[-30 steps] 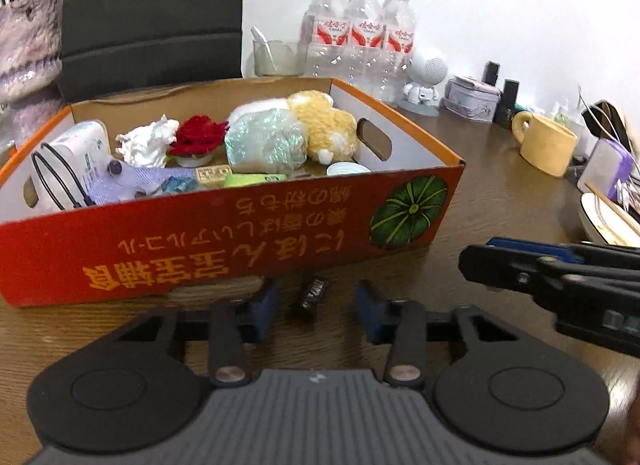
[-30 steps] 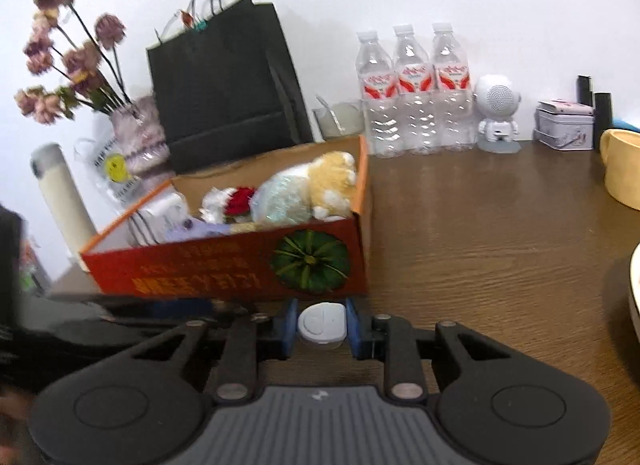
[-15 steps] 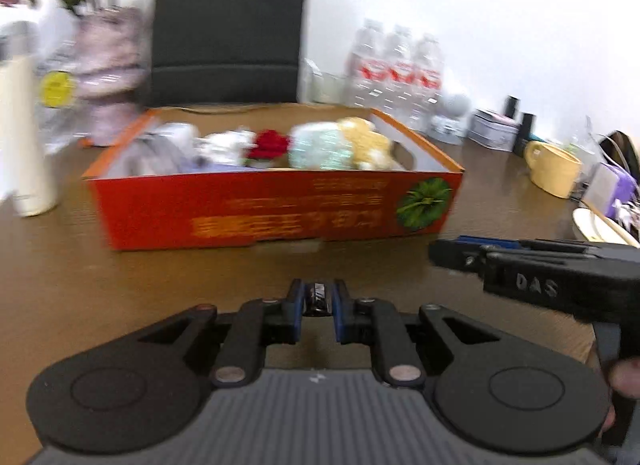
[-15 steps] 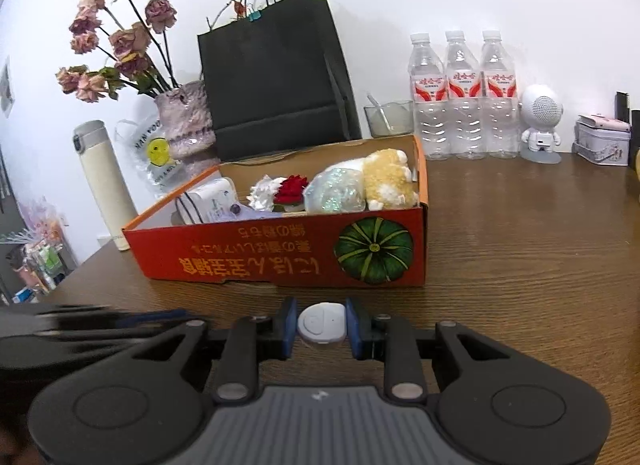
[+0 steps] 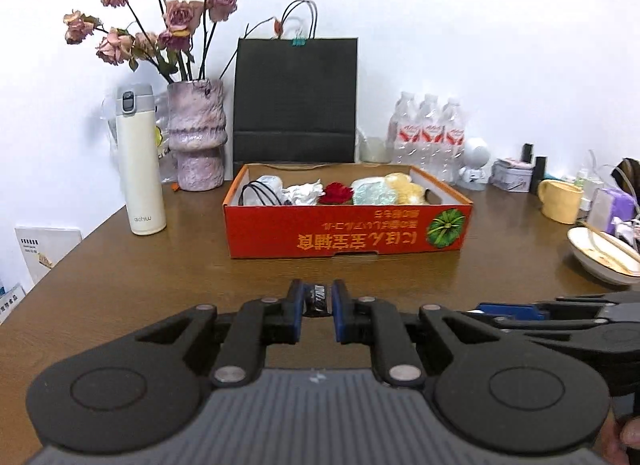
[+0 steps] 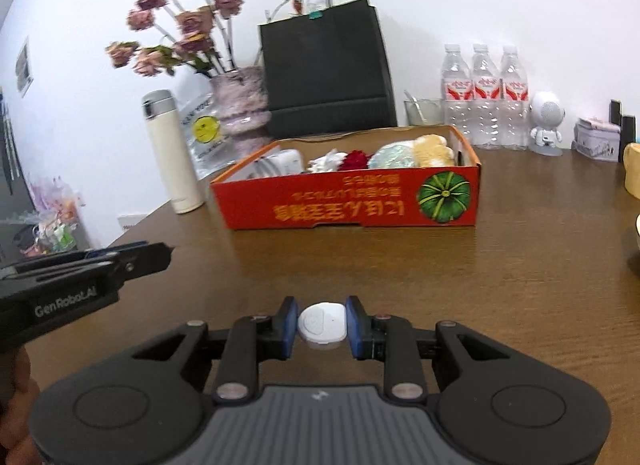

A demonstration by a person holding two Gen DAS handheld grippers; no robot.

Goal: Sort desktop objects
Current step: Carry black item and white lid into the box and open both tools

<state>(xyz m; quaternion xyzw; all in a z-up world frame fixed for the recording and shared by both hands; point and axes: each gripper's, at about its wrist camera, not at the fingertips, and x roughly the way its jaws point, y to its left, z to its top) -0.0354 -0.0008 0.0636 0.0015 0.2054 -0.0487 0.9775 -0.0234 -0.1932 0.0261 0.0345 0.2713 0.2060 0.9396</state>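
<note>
Left claw (image 5: 317, 307): held low over the near part of the table, pointing toward the box; its blue pads pinch a small dark object (image 5: 316, 299) with white lettering, too small to identify
Right claw (image 6: 322, 325): also low over the table, aimed at the box; closed on a small white rounded case (image 6: 322, 325) sitting between its pads
Claws together: side by side; in the right wrist view the left one reaches in from the left edge, in the left wrist view the right one lies at the lower right
Hands: a fingertip shows at the bottom right corner of the left wrist view; part of a hand shows at the left edge of the right wrist view
Orange cardboard box (image 5: 344, 233): stands mid-table, well beyond both claws, a green pumpkin printed on its front wall; inside lie a plush toy, a red flower, crumpled white paper and a white item with black cord
Table (image 5: 140, 265): brown wood grain, bare between claws and box
Behind the box: black paper bag (image 5: 295, 97) against a white wall, a vase of dried roses (image 5: 196, 133), a cream flask (image 5: 140, 161) to its left
Right side: three water bottles (image 5: 430, 133), a small white robot figure, a tin, a yellow mug (image 5: 560, 201), a bowl with chopsticks (image 5: 604, 257) at the table edge
</note>
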